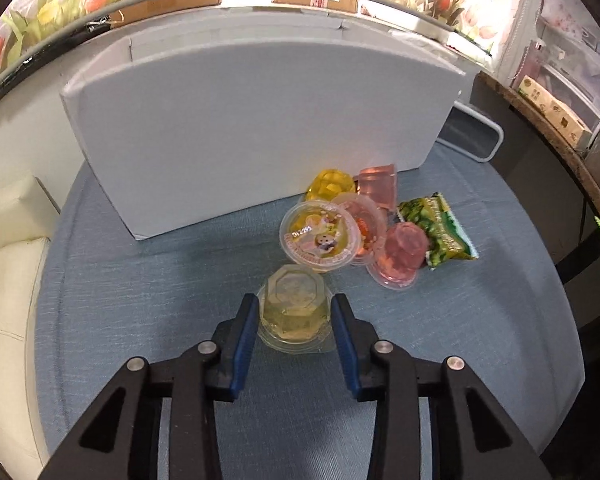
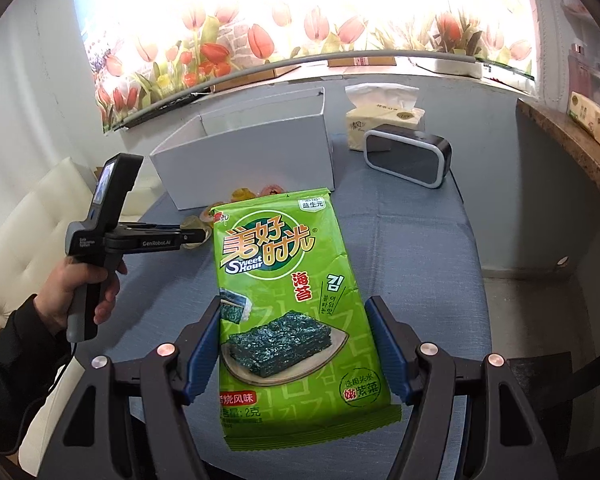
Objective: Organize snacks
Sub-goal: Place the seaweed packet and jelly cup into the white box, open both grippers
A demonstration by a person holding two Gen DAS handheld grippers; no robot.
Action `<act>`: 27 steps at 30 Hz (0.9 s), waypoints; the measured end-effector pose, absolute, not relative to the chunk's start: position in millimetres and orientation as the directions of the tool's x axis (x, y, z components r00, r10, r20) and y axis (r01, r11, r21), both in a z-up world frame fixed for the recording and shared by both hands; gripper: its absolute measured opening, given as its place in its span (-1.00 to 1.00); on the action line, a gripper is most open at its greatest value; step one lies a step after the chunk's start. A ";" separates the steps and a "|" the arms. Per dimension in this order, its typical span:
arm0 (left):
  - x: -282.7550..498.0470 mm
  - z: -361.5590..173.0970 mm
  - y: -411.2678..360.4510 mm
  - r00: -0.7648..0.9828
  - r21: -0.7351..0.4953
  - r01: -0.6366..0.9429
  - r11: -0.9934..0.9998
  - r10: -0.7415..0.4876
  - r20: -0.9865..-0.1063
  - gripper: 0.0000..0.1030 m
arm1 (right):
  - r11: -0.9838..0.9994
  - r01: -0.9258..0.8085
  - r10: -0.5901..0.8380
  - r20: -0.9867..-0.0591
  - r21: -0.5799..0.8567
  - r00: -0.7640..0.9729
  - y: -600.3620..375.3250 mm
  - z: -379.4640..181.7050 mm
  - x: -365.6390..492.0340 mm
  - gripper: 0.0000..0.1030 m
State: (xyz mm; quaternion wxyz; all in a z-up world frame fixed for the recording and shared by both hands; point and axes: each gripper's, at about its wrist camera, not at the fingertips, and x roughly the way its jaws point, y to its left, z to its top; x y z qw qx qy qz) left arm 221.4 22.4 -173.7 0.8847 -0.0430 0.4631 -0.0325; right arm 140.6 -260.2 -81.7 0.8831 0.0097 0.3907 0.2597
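Note:
My left gripper (image 1: 294,312) is closed around a pale yellow jelly cup (image 1: 294,306) that sits upside down on the blue tablecloth (image 1: 140,280). Beyond it lie several more jelly cups: a yellow lidded one (image 1: 320,235), pink ones (image 1: 400,254) and a small green snack packet (image 1: 440,226). A white open box (image 1: 252,120) stands behind them. My right gripper (image 2: 294,336) is shut on a green seaweed snack pack (image 2: 290,300), holding it above the table. The left gripper (image 2: 192,236) also shows in the right wrist view, beside the box (image 2: 256,152).
A tissue pack (image 2: 384,120) and a black-and-white clock-like device (image 2: 408,156) sit at the table's far right. A cream sofa (image 2: 28,232) is on the left. A counter with boxes (image 2: 592,128) runs along the right.

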 end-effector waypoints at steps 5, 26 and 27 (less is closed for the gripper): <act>199.5 -147.2 16.9 0.617 -0.092 0.036 0.995 -0.095 -0.781 -0.20 | 0.849 -0.474 0.494 -0.667 0.233 0.557 -249.5 -74.8 142.6 0.43; 255.7 10.2 68.3 0.811 -0.145 -0.044 0.989 -0.050 -0.584 -0.20 | 0.824 -0.541 0.536 -0.545 0.169 0.645 -117.3 9.6 307.2 0.43; 261.6 10.1 73.2 0.810 -0.157 -0.048 0.986 -0.053 -0.584 -0.20 | 0.826 -0.539 0.531 -0.548 0.164 0.647 -112.5 8.6 317.1 0.43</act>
